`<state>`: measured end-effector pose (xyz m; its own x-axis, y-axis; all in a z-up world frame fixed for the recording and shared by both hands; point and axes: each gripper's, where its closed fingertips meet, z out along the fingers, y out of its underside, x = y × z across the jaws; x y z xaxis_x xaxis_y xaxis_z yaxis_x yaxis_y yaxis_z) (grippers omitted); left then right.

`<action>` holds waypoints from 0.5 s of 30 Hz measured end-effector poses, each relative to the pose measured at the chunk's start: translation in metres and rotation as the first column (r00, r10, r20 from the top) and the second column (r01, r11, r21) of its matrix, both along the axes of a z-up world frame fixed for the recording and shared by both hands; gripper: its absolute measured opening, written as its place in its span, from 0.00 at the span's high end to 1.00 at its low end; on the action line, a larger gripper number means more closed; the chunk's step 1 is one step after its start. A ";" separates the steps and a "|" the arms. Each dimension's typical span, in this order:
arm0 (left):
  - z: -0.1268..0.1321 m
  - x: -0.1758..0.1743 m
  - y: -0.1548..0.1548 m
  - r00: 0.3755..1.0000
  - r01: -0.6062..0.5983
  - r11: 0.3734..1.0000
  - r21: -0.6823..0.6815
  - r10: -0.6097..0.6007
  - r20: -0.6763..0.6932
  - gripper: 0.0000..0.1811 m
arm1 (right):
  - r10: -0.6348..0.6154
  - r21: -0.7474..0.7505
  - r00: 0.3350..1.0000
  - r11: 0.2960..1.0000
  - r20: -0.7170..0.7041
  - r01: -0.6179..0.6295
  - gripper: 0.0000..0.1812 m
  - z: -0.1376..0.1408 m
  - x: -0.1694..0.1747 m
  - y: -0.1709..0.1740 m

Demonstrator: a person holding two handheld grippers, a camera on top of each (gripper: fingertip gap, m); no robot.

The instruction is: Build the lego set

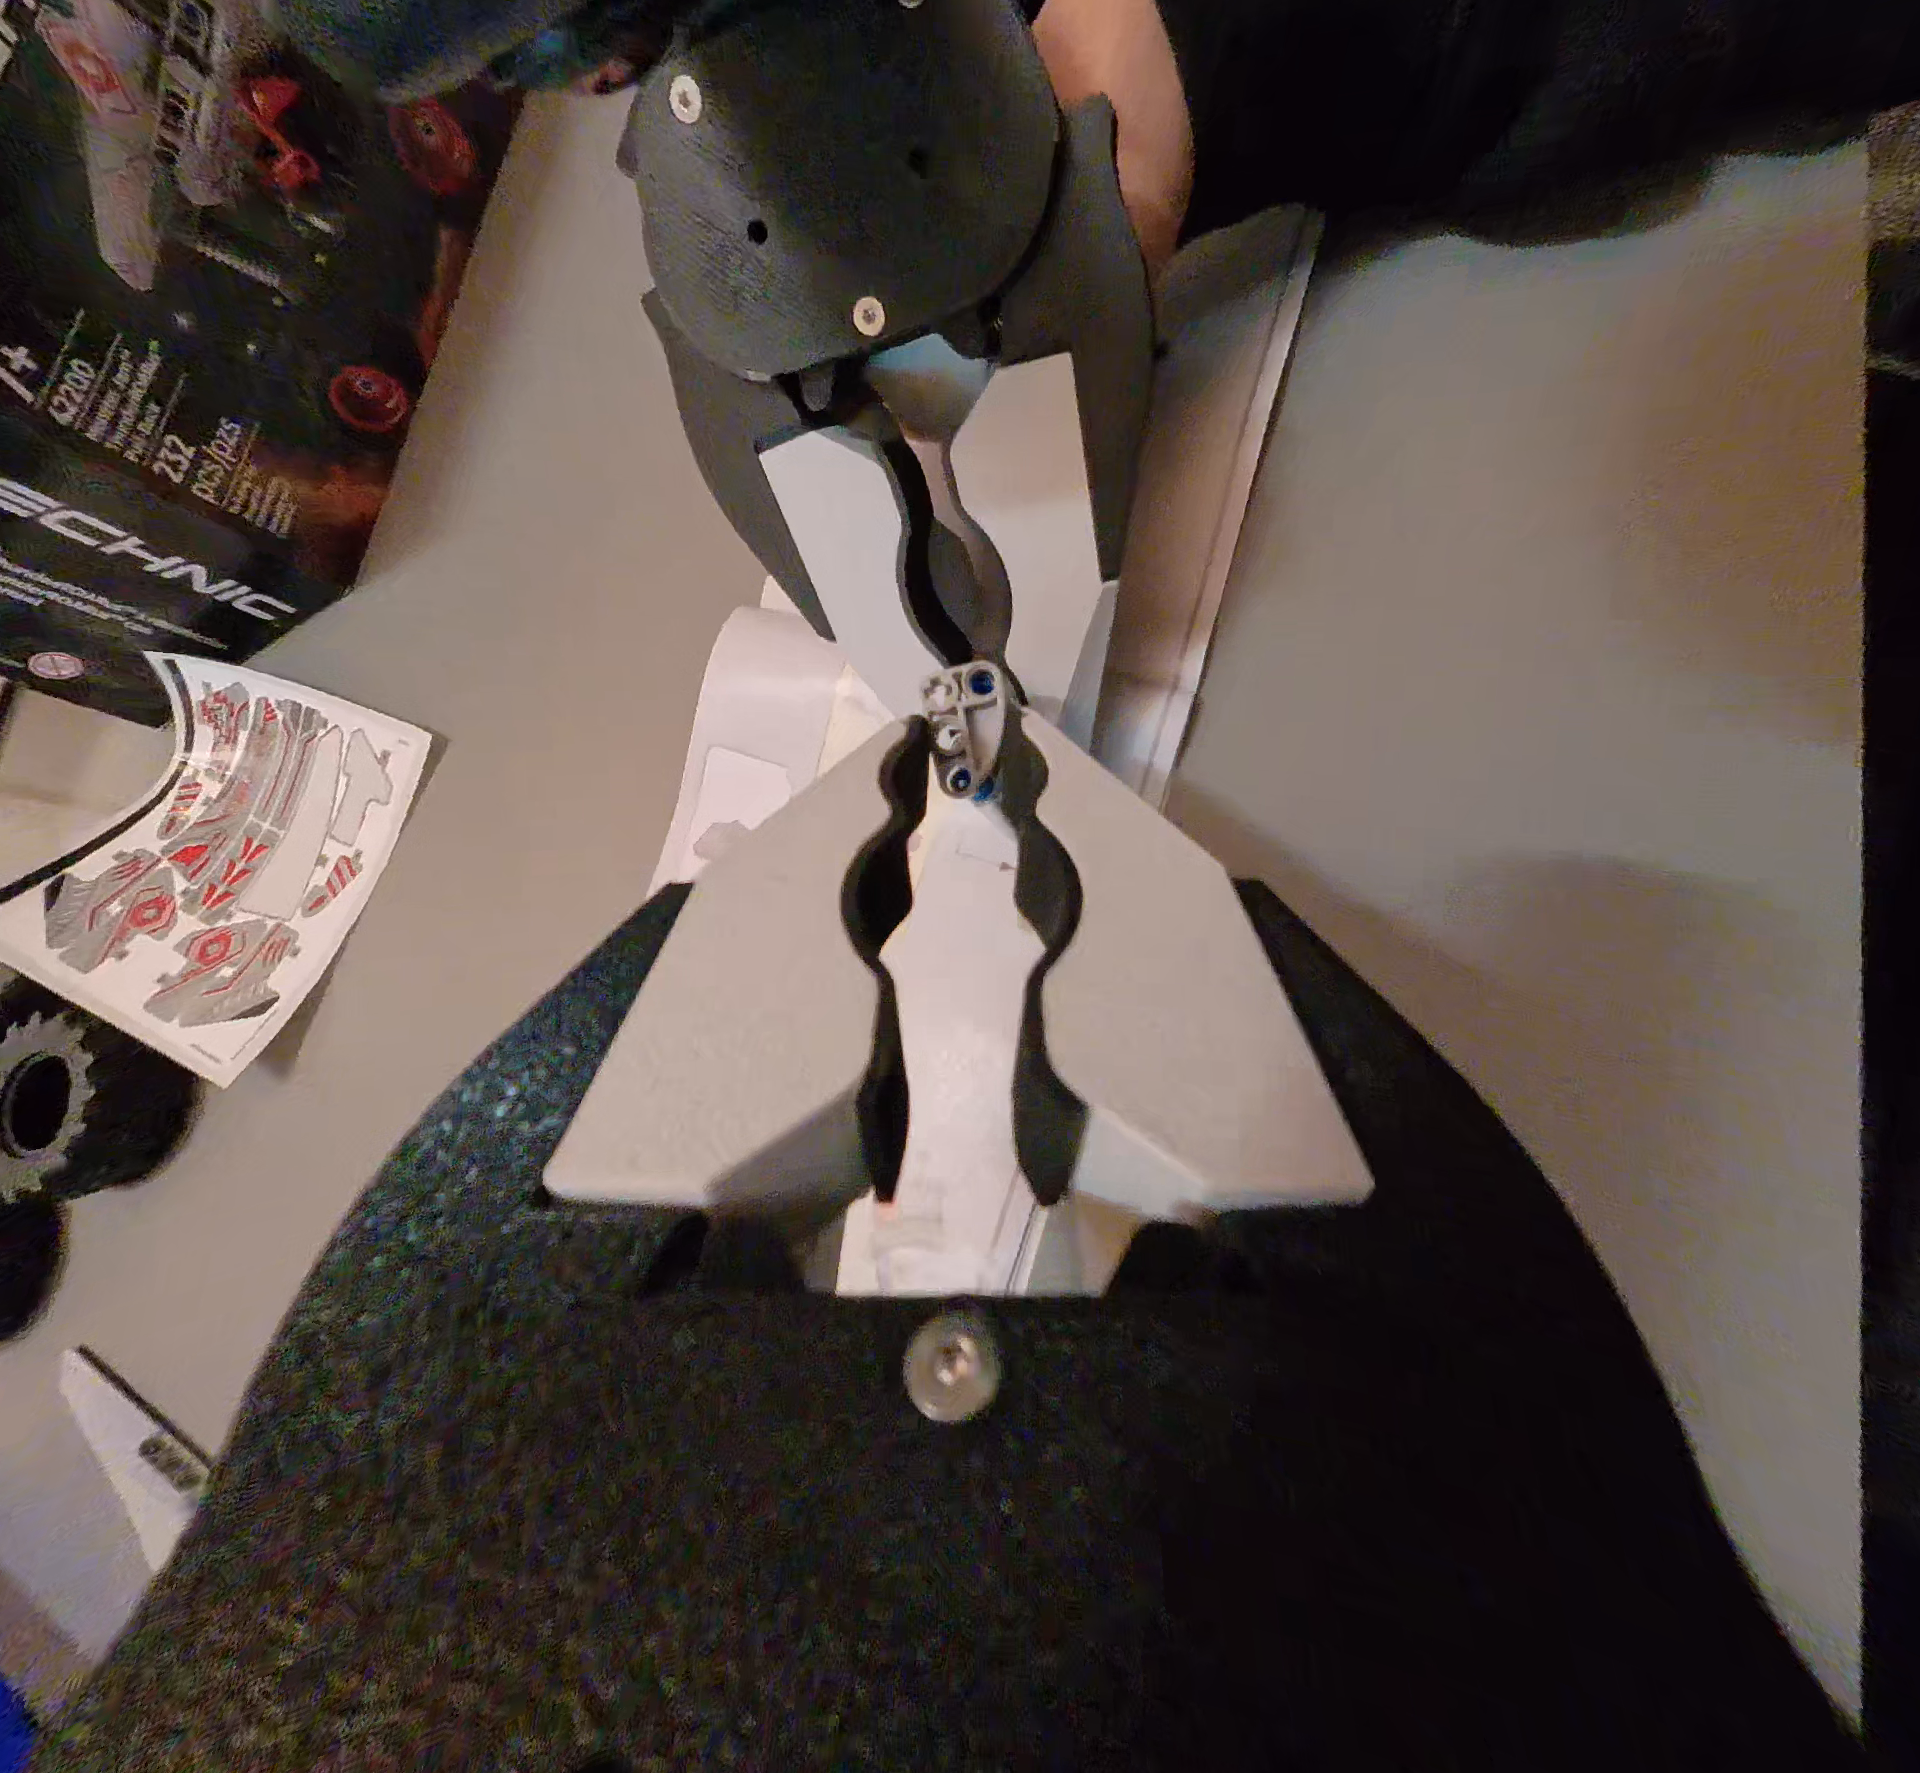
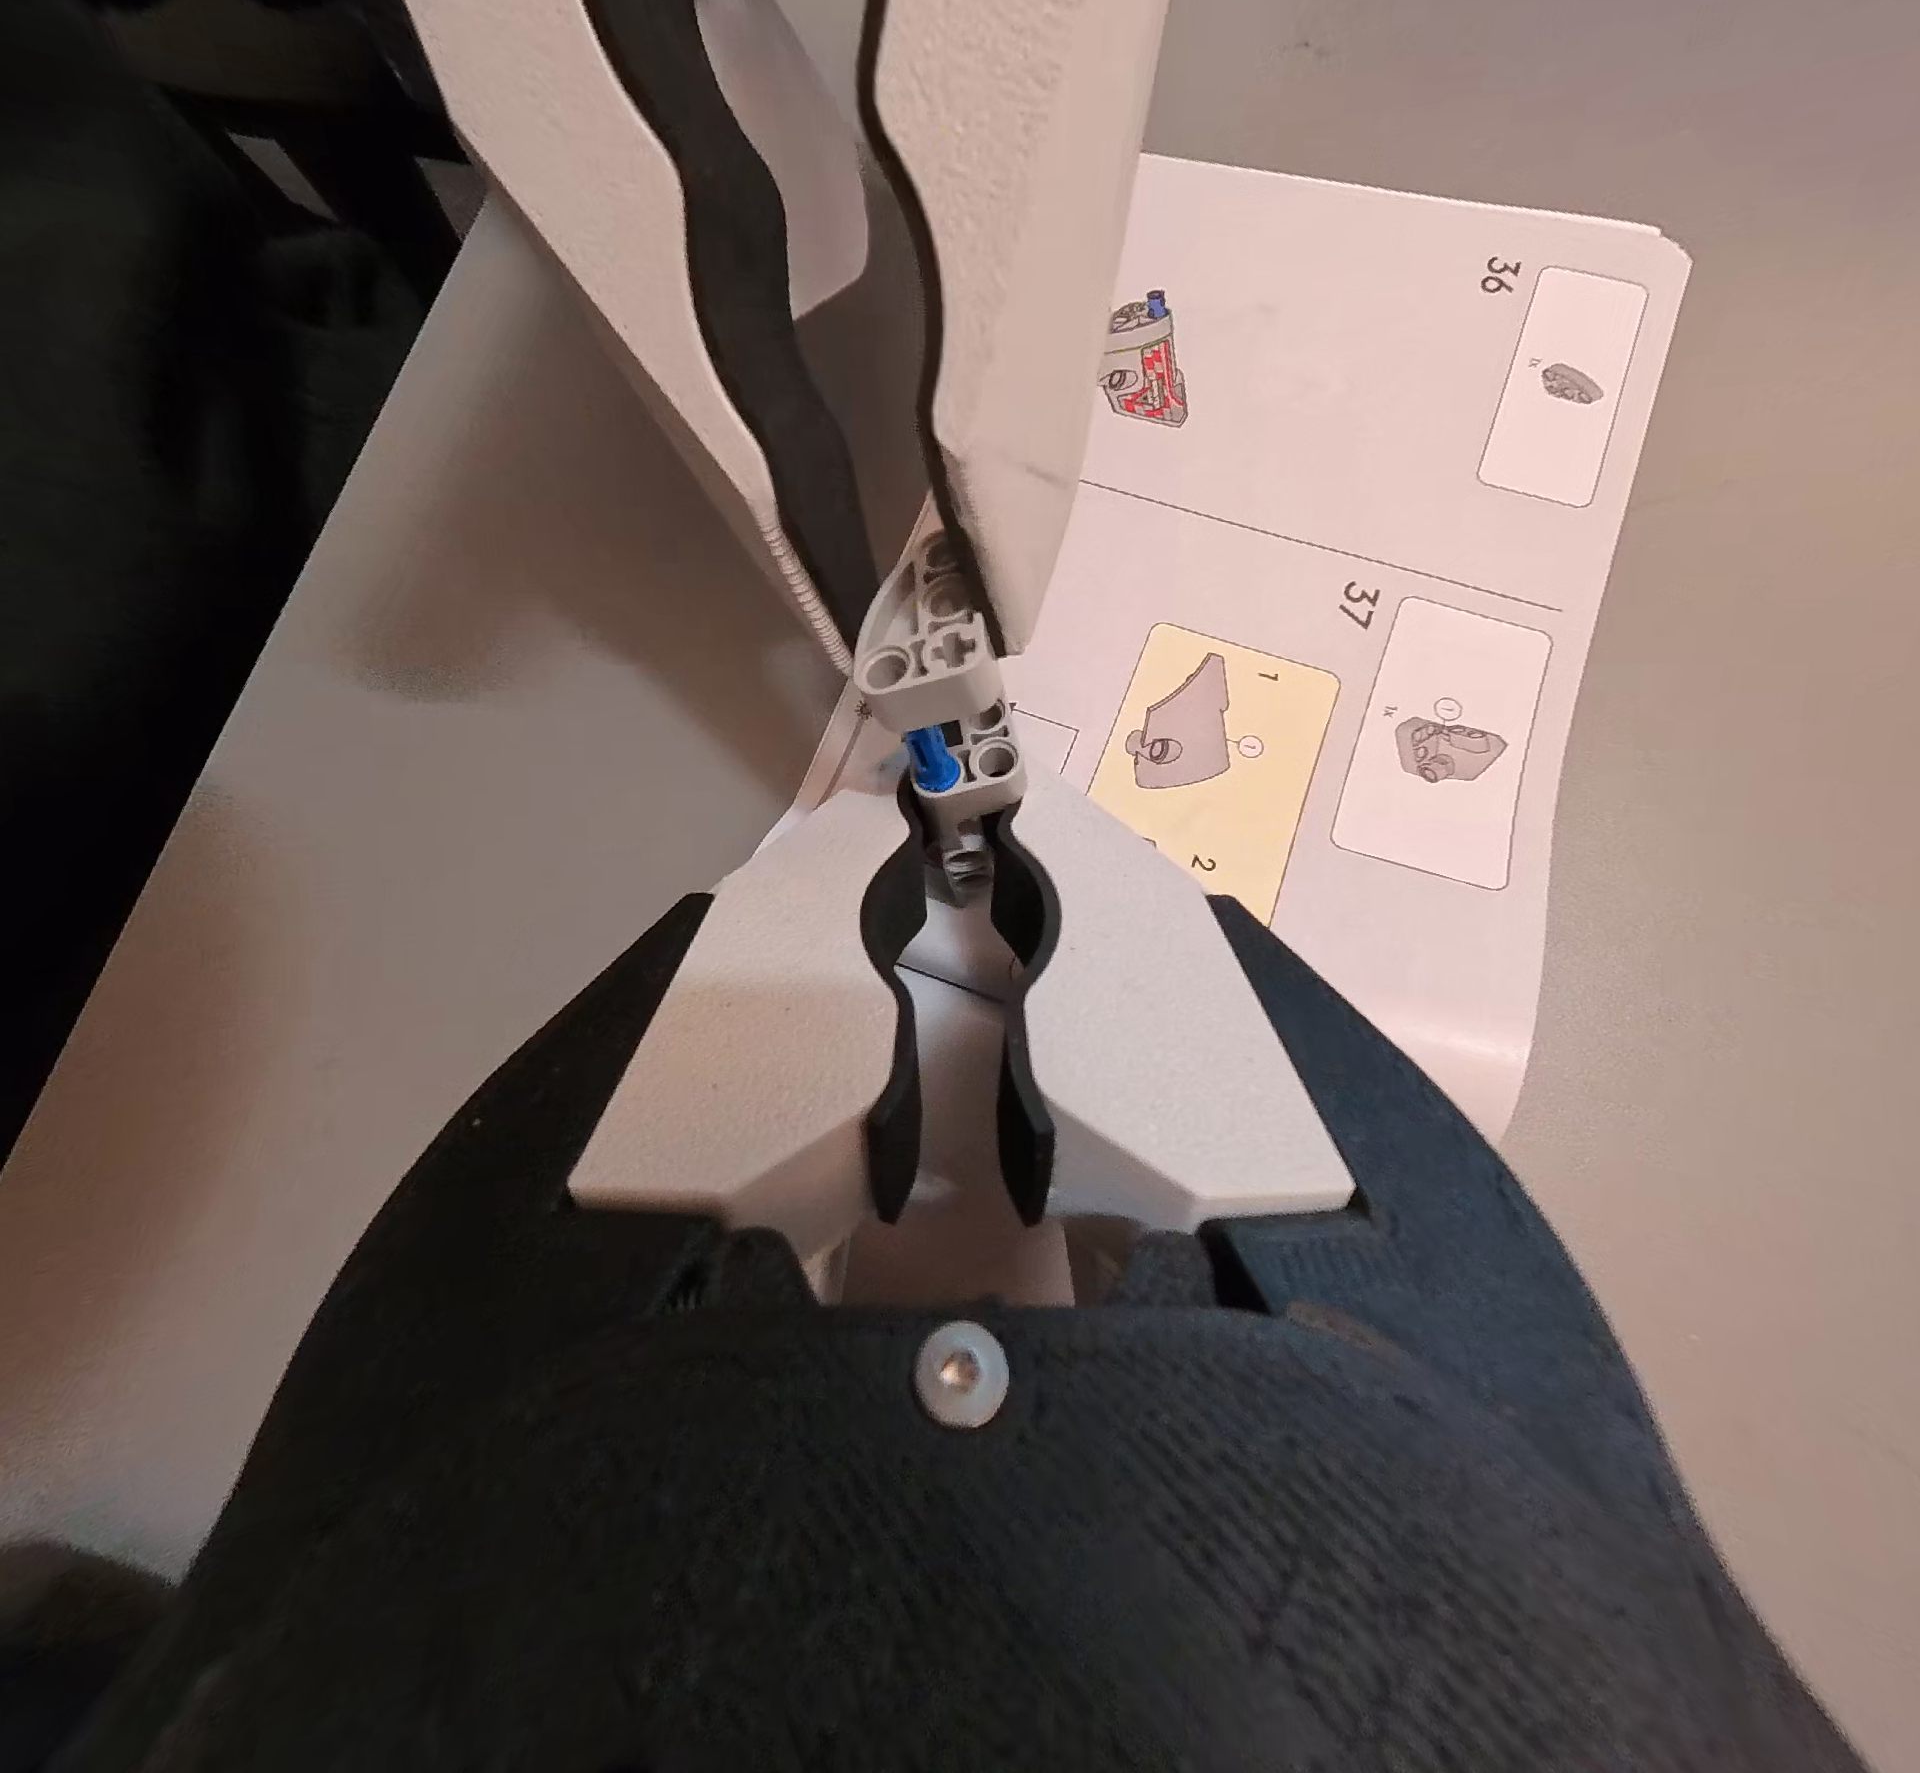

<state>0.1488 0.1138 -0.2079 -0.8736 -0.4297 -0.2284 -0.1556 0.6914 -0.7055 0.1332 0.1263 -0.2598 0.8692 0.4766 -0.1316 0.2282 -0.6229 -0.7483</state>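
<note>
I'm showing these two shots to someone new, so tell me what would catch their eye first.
First, the two grippers meeting tip to tip over the table: the left gripper and the right gripper both pinch a small grey lego assembly with a blue pin. Next, the open instruction booklet lies just behind it, to the right in the right wrist view. Last, the red and grey sticker sheet lies left in the left wrist view, by the dark set box.
</note>
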 end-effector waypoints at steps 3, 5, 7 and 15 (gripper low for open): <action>0.000 -0.001 0.000 0.999 0.014 0.999 0.043 -0.013 -0.029 0.93 | 0.000 0.004 1.000 1.000 0.010 0.000 0.98 0.000 0.000 0.000; 0.000 -0.001 -0.001 0.999 0.043 0.992 0.116 -0.041 -0.015 0.93 | 0.000 0.005 1.000 1.000 0.011 0.000 0.98 0.000 0.000 0.000; -0.001 0.000 0.000 0.997 0.072 0.982 0.174 -0.070 -0.023 0.93 | 0.000 0.001 1.000 1.000 0.003 0.000 0.98 0.000 0.000 0.000; -0.002 -0.002 0.000 0.968 0.093 0.975 0.202 -0.041 -0.246 0.94 | 0.000 -0.001 1.000 1.000 -0.001 0.000 0.98 0.000 0.000 0.000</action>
<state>0.1469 0.1137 -0.2096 -0.9388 -0.3329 -0.0884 -0.2497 0.8346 -0.4910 0.1331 0.1264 -0.2602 0.8690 0.4767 -0.1325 0.2280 -0.6235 -0.7478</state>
